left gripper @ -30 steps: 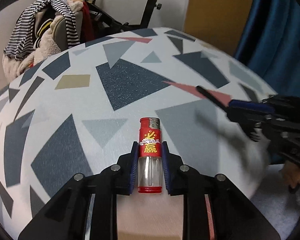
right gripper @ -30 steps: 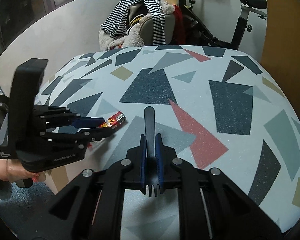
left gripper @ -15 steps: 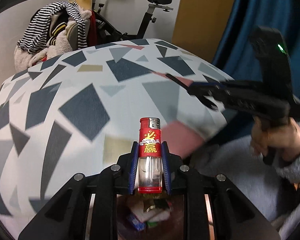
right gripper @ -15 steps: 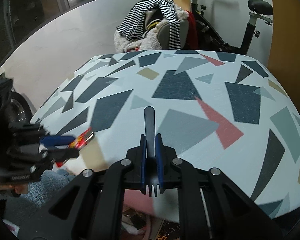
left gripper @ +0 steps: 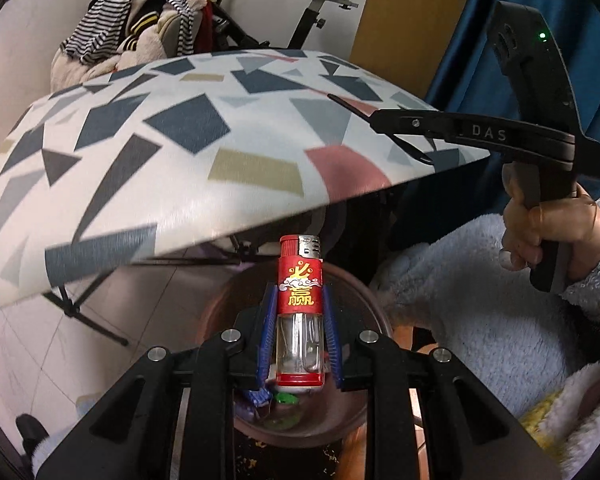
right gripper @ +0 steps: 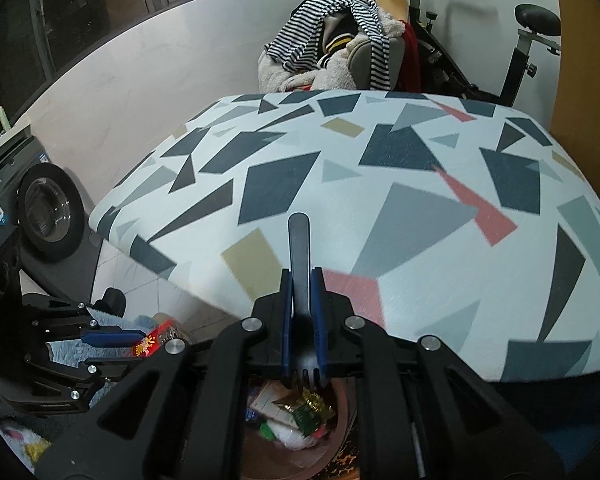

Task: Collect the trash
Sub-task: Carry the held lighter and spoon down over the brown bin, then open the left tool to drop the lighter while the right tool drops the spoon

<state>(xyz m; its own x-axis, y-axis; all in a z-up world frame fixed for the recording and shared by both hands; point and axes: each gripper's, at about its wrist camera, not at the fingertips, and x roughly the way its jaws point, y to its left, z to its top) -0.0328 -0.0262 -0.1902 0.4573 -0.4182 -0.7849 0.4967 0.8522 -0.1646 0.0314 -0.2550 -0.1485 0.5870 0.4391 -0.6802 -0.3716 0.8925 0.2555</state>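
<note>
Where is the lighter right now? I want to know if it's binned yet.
Not yet: the lighter is clamped in the left gripper, held above the trash bin beside the table's edge.

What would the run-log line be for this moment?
left tongs: shut on lighter | right tongs: shut on black fork | both above trash bin below table | release: not yet

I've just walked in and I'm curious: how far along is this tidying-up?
Nearly finished. The patterned table shows no litter, and the bin below already holds wrappers. In hand: the left gripper clamps a red lighter above the bin, and the right gripper clamps a black fork. Left to do: drop both in.
</note>
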